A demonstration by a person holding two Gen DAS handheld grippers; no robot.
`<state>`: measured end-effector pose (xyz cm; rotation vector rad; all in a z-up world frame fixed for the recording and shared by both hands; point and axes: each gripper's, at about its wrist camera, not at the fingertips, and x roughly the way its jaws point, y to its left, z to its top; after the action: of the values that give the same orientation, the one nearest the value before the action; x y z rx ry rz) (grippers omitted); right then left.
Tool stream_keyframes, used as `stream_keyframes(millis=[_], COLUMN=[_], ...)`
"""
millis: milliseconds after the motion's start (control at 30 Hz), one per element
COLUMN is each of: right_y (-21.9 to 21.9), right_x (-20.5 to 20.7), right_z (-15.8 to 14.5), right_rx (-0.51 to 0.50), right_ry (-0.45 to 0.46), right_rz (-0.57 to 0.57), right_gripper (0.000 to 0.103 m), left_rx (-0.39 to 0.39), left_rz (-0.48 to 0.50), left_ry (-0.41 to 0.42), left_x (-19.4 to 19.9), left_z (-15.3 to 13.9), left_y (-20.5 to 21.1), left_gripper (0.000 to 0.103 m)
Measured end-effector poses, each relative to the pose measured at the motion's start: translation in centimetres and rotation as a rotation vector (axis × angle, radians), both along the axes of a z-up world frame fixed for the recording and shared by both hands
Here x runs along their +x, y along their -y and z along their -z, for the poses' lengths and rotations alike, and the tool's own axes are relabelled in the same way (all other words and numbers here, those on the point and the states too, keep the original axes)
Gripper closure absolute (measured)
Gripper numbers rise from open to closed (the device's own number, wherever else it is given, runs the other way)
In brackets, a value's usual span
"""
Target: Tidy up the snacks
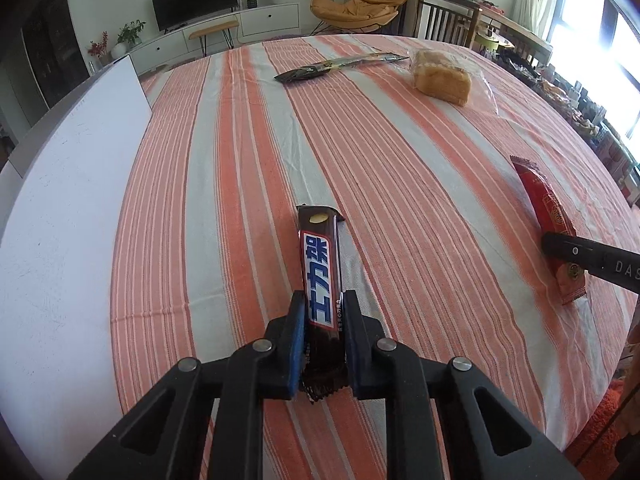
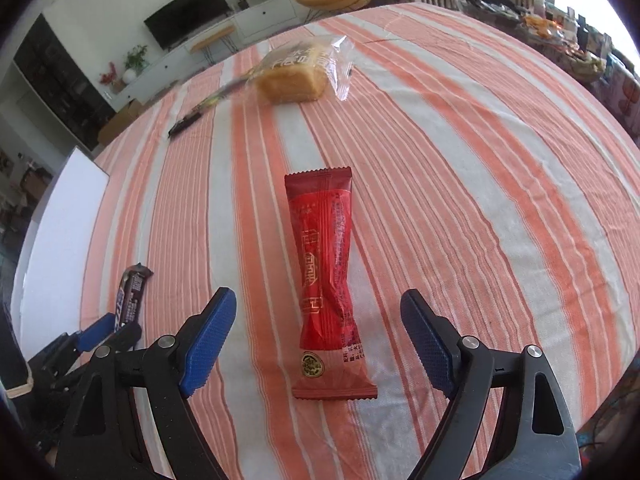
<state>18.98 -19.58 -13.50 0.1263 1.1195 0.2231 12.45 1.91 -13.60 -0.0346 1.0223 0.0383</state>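
My left gripper is shut on a brown chocolate bar with blue and white lettering, its far end pointing away over the striped cloth. The bar also shows in the right wrist view. My right gripper is open, its blue pads on either side of a red snack packet that lies flat on the cloth. In the left wrist view the red packet lies at the right with a right finger over its near end. A bagged bread loaf and a long dark packet lie at the far side.
A white board lies along the table's left side. The orange and white striped tablecloth covers the table. The bread and the dark packet also show far off in the right wrist view. Cluttered shelves stand at the right.
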Motion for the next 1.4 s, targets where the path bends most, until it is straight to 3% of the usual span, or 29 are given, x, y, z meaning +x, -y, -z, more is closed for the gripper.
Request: stream_keyframes(millis=[33, 100, 433, 533, 733, 833, 967, 1067, 1167, 1300, 1333, 1367, 1400], right_y=[0.2, 0.6, 2.1, 1.3, -3.3, -7.1, -13.6, -19.2, -24.2, -28.6, -29.3, -29.7, -29.9], right_x=[-0.3, -0.7, -4.4, -5.2, -8.0, -9.9, -12.0, -13.3, -14.1, -14.2, -14.2, -14.1, -14.1], right_z=[0.0, -0.2, -5.7, -7.6, -12.6, -15.4, -18.0, -18.3, -17.2, -13.1, -12.0, -10.9, -10.0], right_rx=[-0.014, 0.01, 0.151, 0.184, 0.274, 0.348, 0.433, 0.478, 0.466, 0.431, 0.414, 0.385, 0.353], right_ry=[0.0, -0.025, 0.067, 0.098, 0.162, 0.188, 0.18, 0.133, 0.098, 0.039, 0.023, 0.013, 0.008], right_rz=[0.002, 0.008, -0.006, -0.027, -0.164, -0.275, -0.438, -0.566, -0.657, -0.716, -0.729, -0.737, -0.739], right_gripper=[0.079, 0.085, 0.088, 0.088, 0.088, 0.088, 0.088, 0.088, 0.088, 0.085, 0.08, 0.078, 0.061], left_rx=[-0.002, 0.013, 0.026, -0.09, -0.495, -0.571, -0.525, -0.402, -0.332, -0.235, -0.208, -0.191, -0.18], left_rz=[0.001, 0.0, 0.002, 0.012, 0.061, 0.051, -0.075, -0.236, -0.367, -0.488, -0.502, -0.512, -0.521], left_ry=[0.011, 0.049, 0.193, 0.208, 0.228, 0.302, 0.397, 0.417, 0.353, 0.243, 0.218, 0.199, 0.189], left_x=[-0.2, -1.0, -3.9, -5.4, -10.9, -14.7, -18.9, -21.0, -21.2, -20.6, -20.1, -19.9, -19.6], left_z=[-0.2, -1.1, -6.6, -8.5, -14.6, -18.2, -21.2, -20.8, -17.5, -12.1, -11.0, -10.1, -9.4], left_y=[0.0, 0.1, 0.7, 0.0, -4.5, -8.2, -14.8, -20.0, -24.4, -27.1, -27.1, -27.1, -26.9], left_gripper=[0.086, 0.086, 0.086, 0.086, 0.086, 0.086, 0.086, 0.086, 0.086, 0.083, 0.072, 0.049, 0.036])
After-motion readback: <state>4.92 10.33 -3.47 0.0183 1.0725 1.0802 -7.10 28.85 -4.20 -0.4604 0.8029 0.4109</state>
